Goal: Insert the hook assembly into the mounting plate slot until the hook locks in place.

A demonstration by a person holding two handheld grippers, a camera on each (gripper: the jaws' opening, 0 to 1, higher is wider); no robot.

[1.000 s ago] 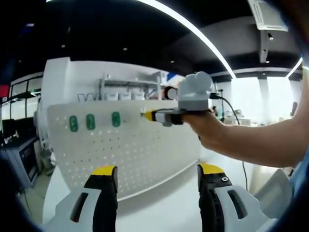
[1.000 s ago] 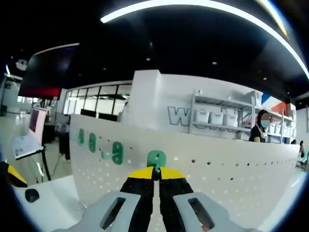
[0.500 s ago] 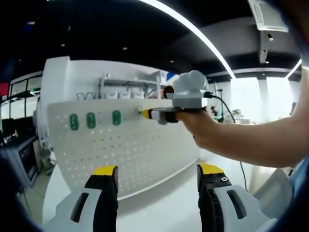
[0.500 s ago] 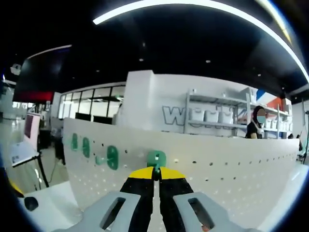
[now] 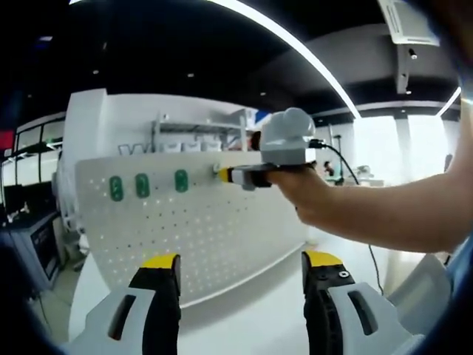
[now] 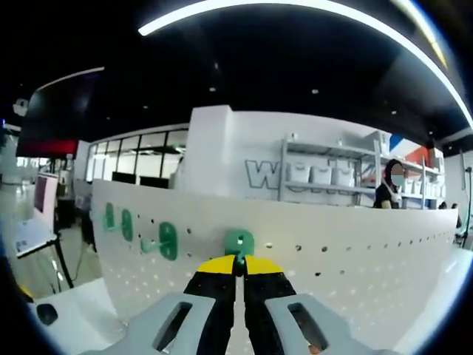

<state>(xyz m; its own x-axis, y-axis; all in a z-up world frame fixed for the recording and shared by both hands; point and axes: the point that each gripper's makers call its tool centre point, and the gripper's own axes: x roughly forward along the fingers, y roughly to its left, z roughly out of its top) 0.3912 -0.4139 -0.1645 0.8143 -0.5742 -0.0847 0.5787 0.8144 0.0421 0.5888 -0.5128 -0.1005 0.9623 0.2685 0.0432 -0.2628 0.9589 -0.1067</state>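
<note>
Right gripper [image 6: 238, 260] squeezed shut on green hook [image 6: 239, 242], hook against white peg board [image 6: 355, 259] near its top edge, left gripper [image 5: 240, 260] wide open, holding nothing, low before the board.

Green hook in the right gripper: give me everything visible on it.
The green hook looks like moulded plastic, with a rounded flat top and a narrow stem running down. The right gripper is shut on that stem, its yellow tips meeting just below the rounded part. The hook stands upright against the white pegboard near its top edge; whether it is seated in a hole cannot be told. Three similar green hooks sit on the board further left.
</note>
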